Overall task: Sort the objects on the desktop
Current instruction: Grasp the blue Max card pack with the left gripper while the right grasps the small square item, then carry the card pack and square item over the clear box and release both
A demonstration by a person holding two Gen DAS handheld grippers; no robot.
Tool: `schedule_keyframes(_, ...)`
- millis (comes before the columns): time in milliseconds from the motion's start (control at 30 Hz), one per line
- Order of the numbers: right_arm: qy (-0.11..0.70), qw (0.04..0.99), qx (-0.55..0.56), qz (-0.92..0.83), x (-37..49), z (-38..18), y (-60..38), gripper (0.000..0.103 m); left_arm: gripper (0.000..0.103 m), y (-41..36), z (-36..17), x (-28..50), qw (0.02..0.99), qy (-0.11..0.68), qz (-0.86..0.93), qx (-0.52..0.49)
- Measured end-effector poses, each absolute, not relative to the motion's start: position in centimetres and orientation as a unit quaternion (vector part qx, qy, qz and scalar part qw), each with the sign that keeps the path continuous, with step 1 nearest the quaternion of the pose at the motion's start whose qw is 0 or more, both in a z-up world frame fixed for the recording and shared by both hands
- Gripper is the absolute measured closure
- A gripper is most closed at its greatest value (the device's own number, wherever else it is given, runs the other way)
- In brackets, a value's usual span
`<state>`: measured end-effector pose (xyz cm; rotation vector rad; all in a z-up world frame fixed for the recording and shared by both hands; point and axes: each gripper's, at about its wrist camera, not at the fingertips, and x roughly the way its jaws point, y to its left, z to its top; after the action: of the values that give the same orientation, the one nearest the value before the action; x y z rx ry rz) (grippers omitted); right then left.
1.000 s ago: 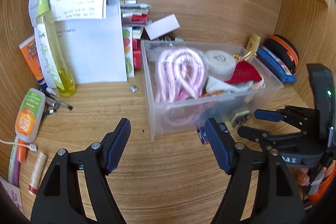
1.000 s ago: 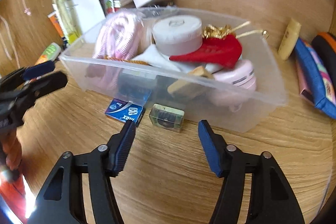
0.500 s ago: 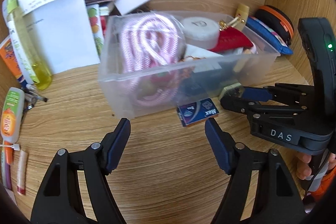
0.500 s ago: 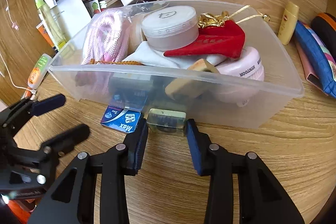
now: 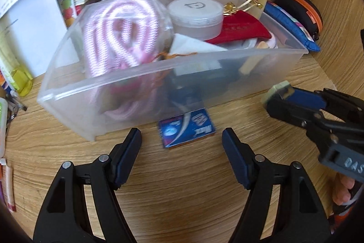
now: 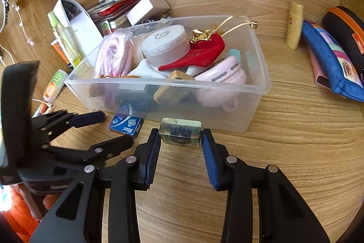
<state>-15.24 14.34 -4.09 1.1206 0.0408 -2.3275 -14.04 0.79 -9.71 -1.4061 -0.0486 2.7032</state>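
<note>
A clear plastic bin (image 5: 173,92) (image 6: 257,92) holds a pink rope, a round white jar, a red pouch and other items. My right gripper (image 6: 180,140) is shut on a small clear box with dark contents (image 6: 180,131), held just in front of the bin; it also shows in the left wrist view (image 5: 275,92). A blue Max staples box (image 5: 186,128) (image 6: 126,124) lies on the desk against the bin's front. My left gripper (image 5: 182,140) is open just short of the staples box, a finger to either side.
A blue pencil case (image 6: 329,60), a black-orange case (image 6: 348,26) and a yellow tube (image 6: 294,25) lie right of the bin. Papers, bottles and a white box (image 6: 145,9) crowd the left and back. Wooden walls close in behind and right.
My right gripper closed on the small clear box and lifted it. My left gripper moved forward toward the staples box and stayed open.
</note>
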Motion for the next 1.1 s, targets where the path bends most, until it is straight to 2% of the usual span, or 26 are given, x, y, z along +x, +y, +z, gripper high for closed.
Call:
schedule_keyframes(67,0.015,0.283,0.411,-0.867,-14.9,-3.9,14.7,0.069,0.031,1.2,-9.7,-14.2,0.044,-0.013,0.887,-0.46)
schedule_keyframes(133,0.017,0.288,0.405,-0.867,-14.6,-3.7,14.8,0.069,0.038,1.5,-9.7,-14.3,0.036,-0.003,0.888,-0.458)
schedule_keyframes(200,0.02,0.293,0.401,-0.868,-14.5,-3.6,14.7,0.069,0.041,1.6,-9.7,-14.2,0.032,0.006,0.89,-0.454)
schedule_keyframes(267,0.021,0.297,0.399,-0.867,-14.3,-3.6,14.5,0.069,0.052,1.8,-9.7,-14.0,0.024,0.015,0.893,-0.45)
schedule_keyframes(700,0.016,0.293,0.385,-0.875,-13.4,-2.8,15.6,0.069,0.053,1.7,-8.4,-11.8,0.045,-0.011,0.901,-0.432)
schedule_keyframes(1100,0.008,0.276,0.338,-0.9,-13.6,0.7,17.0,0.069,0.053,0.8,-1.6,-10.5,0.058,-0.024,0.937,-0.344)
